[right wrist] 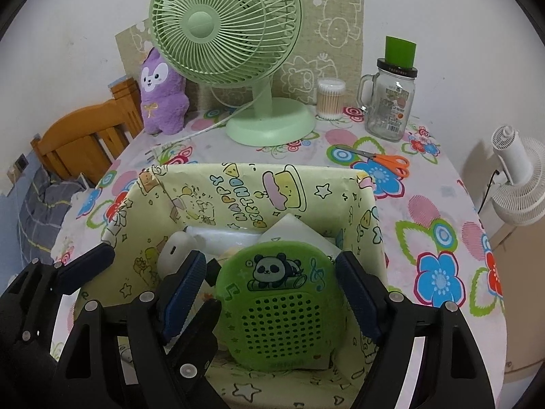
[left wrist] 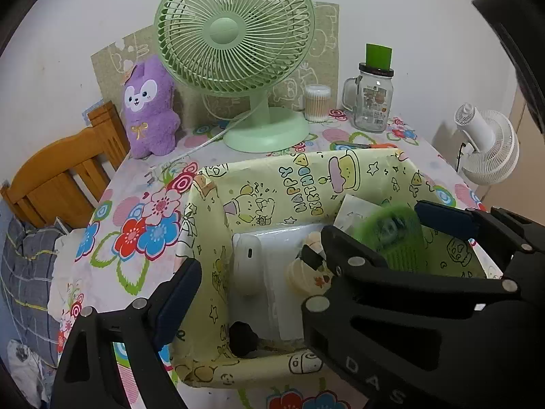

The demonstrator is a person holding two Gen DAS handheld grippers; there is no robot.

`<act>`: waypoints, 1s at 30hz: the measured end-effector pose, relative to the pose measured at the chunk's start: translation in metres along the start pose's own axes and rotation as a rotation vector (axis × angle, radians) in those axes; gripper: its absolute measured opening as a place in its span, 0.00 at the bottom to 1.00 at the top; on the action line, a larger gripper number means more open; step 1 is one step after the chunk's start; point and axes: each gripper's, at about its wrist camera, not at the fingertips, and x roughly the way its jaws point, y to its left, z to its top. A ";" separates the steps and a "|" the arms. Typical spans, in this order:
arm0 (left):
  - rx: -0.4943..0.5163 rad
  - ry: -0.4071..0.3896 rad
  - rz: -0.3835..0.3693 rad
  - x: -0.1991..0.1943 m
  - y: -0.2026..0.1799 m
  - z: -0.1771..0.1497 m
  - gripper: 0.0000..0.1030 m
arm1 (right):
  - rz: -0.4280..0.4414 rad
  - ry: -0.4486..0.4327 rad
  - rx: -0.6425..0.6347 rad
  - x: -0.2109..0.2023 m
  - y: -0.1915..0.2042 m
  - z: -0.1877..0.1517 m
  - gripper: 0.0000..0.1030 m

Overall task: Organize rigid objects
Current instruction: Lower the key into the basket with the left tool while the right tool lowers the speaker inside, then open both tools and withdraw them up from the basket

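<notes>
A yellow cartoon-print box [left wrist: 299, 184] [right wrist: 235, 187] stands on the flowered table. Inside lie a white oblong case [left wrist: 247, 266] [right wrist: 175, 252], a cream round object [left wrist: 306, 272], white packets [left wrist: 357, 211] [right wrist: 293, 230] and a small black object [left wrist: 242, 339]. A green panda speaker [right wrist: 279, 303] [left wrist: 395, 235] leans in the box between the fingers of my right gripper [right wrist: 272, 289]; the jaws stand open with gaps on both sides. My left gripper [left wrist: 306, 248] is open over the box, and the right gripper's arm crosses its view.
A green desk fan [left wrist: 235, 44] [right wrist: 224, 30], a purple plush [left wrist: 150, 109] [right wrist: 163, 92], a cotton-swab tub [left wrist: 316, 102] [right wrist: 330, 99] and a glass jar [left wrist: 373, 99] [right wrist: 391, 99] stand behind. Orange scissors [right wrist: 378, 160] lie right. A wooden chair [left wrist: 64, 173] stands left, a white fan [right wrist: 517, 177] right.
</notes>
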 end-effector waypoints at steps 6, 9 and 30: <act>0.011 -0.014 0.012 -0.011 -0.002 -0.003 0.89 | -0.024 -0.033 -0.007 -0.015 0.001 -0.003 0.88; 0.009 -0.019 0.011 -0.016 -0.001 -0.003 0.90 | -0.026 -0.041 -0.008 -0.022 0.001 -0.005 0.89; -0.018 -0.052 0.015 -0.060 -0.003 -0.021 0.90 | -0.083 -0.107 -0.002 -0.080 -0.004 -0.030 0.92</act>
